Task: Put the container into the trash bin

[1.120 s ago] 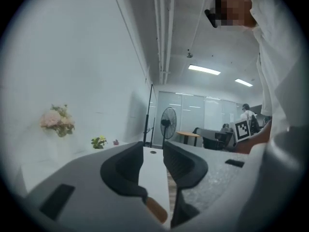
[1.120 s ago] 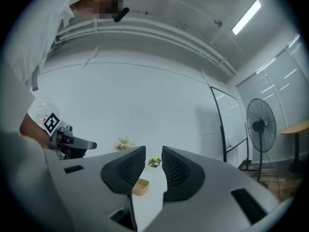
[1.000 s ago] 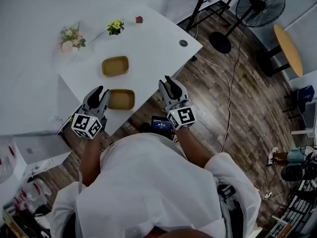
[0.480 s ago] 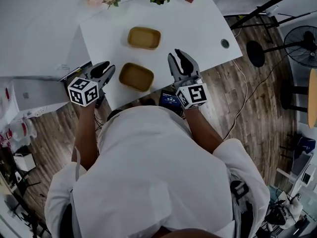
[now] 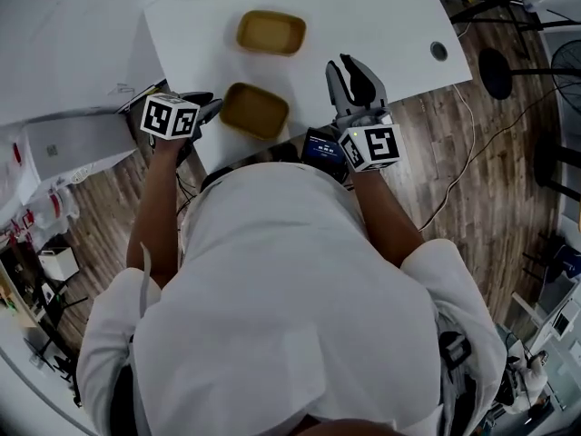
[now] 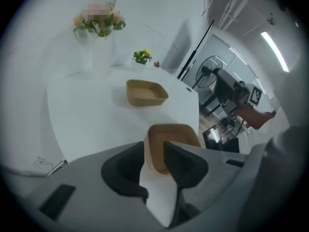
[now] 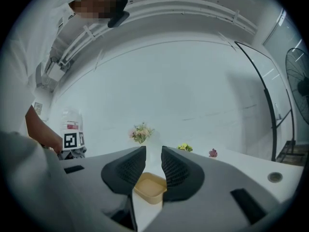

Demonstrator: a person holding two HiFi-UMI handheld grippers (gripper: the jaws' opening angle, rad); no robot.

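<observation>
Two tan containers lie on the white table [image 5: 363, 16]: a near one [image 5: 255, 110] by the front edge and a far one [image 5: 270, 32] behind it. My left gripper [image 5: 207, 109] hangs at the table's left edge, tilted down, jaws open, just left of the near container. In the left gripper view the near container [image 6: 176, 137] shows through the gap of the left gripper [image 6: 154, 153]; the pads do not press it. My right gripper [image 5: 354, 75] is level over the table, right of the containers, open and empty. A container [image 7: 150, 187] shows beyond the right gripper [image 7: 153, 166].
Pink flowers [image 6: 99, 23], a small yellow plant [image 6: 142, 56] and a red bit [image 7: 213, 152] stand at the table's far side. A fan base [image 5: 495, 66] and a cable [image 5: 454, 180] sit on the wood floor to the right. White boxes [image 5: 68, 143] stand left of the table.
The left gripper sank and tipped down to the left side of the near container. The right gripper moved forward over the table's front edge. The containers have not moved.
</observation>
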